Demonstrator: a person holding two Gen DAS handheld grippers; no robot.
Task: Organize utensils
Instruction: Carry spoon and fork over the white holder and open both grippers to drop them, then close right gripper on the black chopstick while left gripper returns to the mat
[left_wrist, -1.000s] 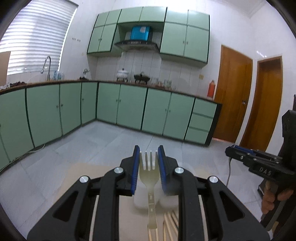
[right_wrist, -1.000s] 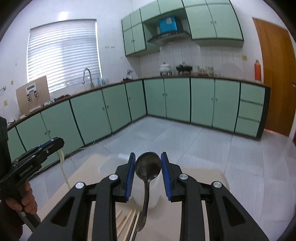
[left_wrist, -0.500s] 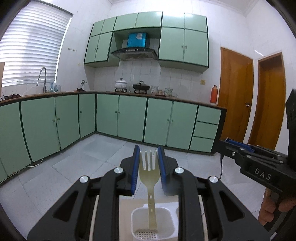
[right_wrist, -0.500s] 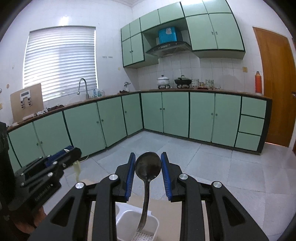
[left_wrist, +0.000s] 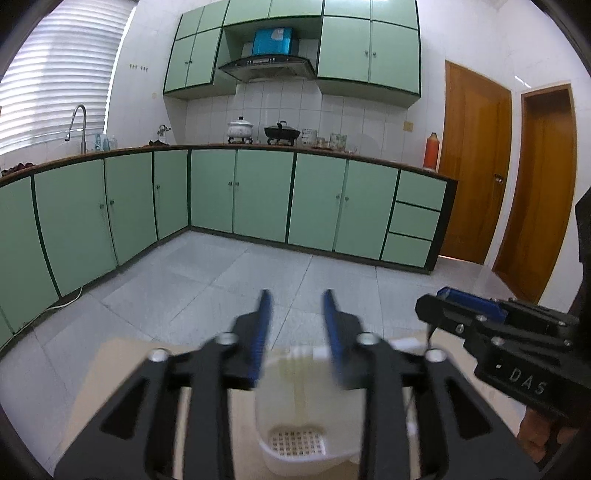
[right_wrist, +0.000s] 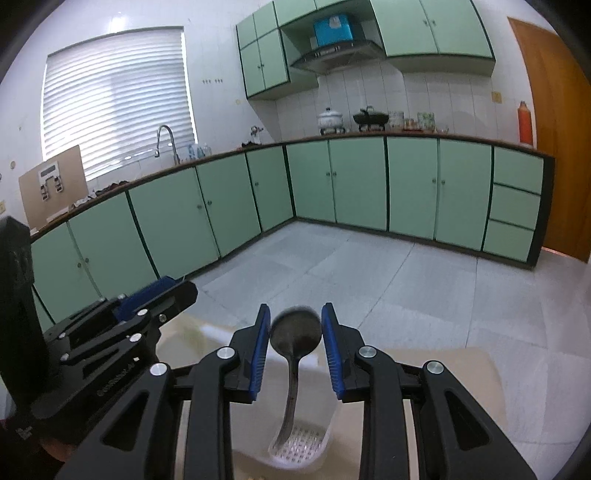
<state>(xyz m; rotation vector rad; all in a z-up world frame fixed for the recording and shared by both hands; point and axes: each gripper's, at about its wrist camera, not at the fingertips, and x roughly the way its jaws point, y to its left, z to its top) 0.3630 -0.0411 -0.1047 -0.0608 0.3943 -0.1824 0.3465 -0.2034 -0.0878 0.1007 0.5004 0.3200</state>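
In the left wrist view my left gripper is open over a white plastic utensil holder with a perforated bottom. A pale fork shows as a blur inside the holder, free of the fingers. In the right wrist view my right gripper is open, with small gaps either side of a dark metal spoon. The spoon's handle reaches down into the holder. The right gripper also shows at the right of the left wrist view, and the left gripper at the left of the right wrist view.
The holder stands on a beige table top. Beyond it lie a grey tiled floor, green kitchen cabinets along the walls and wooden doors at the right.
Both grippers have opened. The fork has dropped from the left gripper into the holder, and the spoon now stands loose between the right fingers with its handle in the holder.
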